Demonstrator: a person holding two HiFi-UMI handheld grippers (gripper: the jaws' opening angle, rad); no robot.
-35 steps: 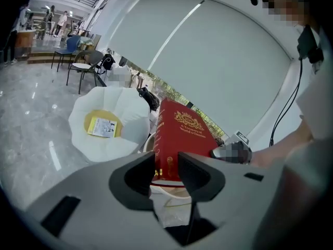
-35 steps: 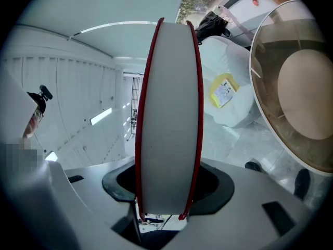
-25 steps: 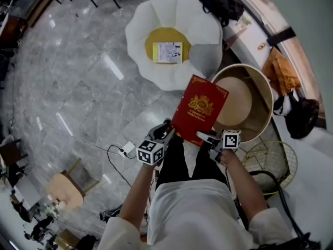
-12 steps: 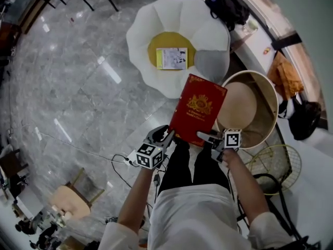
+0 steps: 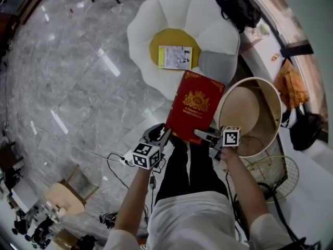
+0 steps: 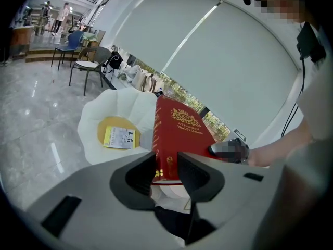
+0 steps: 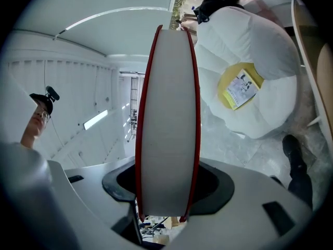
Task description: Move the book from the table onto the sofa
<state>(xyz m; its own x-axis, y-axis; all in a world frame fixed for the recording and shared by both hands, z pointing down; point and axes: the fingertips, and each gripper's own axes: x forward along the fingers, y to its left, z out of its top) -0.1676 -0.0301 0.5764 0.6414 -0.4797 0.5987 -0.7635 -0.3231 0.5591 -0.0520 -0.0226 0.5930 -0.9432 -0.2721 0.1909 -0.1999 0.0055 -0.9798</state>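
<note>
Both sets of tongs grip the red book [image 5: 195,105]: the left tongs [image 5: 165,133] pinch its spine near the bottom corner, and the right tongs [image 5: 204,135] are clamped across the page edge. The book is off the round tabletop [image 5: 244,108], which sits just to the right of the sofa [image 5: 148,33]. It is held in the air on the near side of the sofa, top edge at the white rim. I'd say the lift is done. What's left is carrying it over the sofa's yellow centre, where a pale booklet [image 5: 175,57] lies, lowering it and letting go.
</note>
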